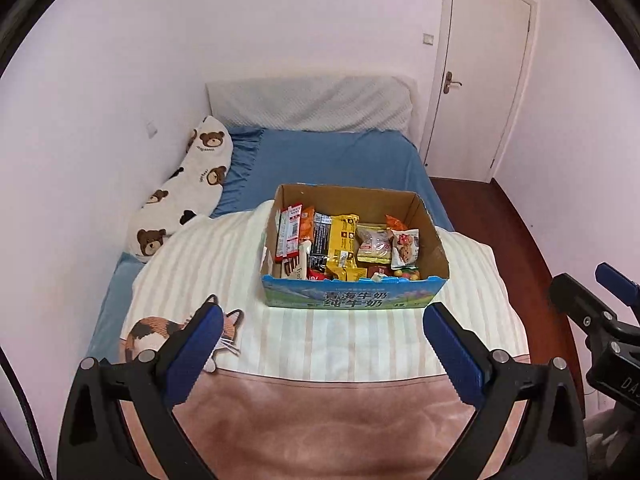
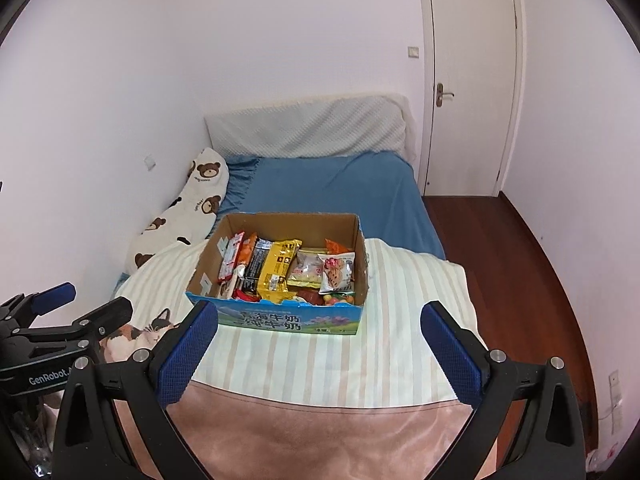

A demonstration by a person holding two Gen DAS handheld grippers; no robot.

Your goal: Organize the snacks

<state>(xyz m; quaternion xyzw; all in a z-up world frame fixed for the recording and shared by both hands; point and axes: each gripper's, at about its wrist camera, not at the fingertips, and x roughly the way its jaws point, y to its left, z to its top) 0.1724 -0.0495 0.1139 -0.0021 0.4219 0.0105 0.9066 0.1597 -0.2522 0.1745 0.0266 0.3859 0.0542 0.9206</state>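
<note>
Both units idle above the near end of the bed (image 1: 340, 160), nothing in either. Left hand-held gripper (image 1: 322, 334): jaws spread wide, empty. Right hand-held gripper (image 2: 319, 336): same, wide apart, empty.

Snacks all sit inside the milk carton box (image 1: 348, 300), which rests on the striped blanket (image 1: 224, 272), centre of the bed, well ahead of both grippers. Contents packed upright-ish in rows: red-and-white stick packs (image 1: 289, 236) at the left wall, orange pack beside them, black bar wrapper (image 1: 321, 236), yellow packet (image 1: 342, 246) in the middle, clear pastry bag (image 1: 374, 246), cookie pack (image 1: 405, 248) at the right. Small red and coloured items low at the front wall; can't tell what they are.

Judgement: looks like either the very start or the end of the job, with no snacks loose on the bed. Can't say which from this alone. Box looks mostly sorted.

If more is needed, the next move calls for reaching forward and down over the front wall, then pinching one pack by its top edge. Packs are tightly nested, so neighbours will likely drag along.

Bear-print pillow (image 1: 184, 196) and cat-print cloth (image 1: 160, 332) are clear of the path.
</note>
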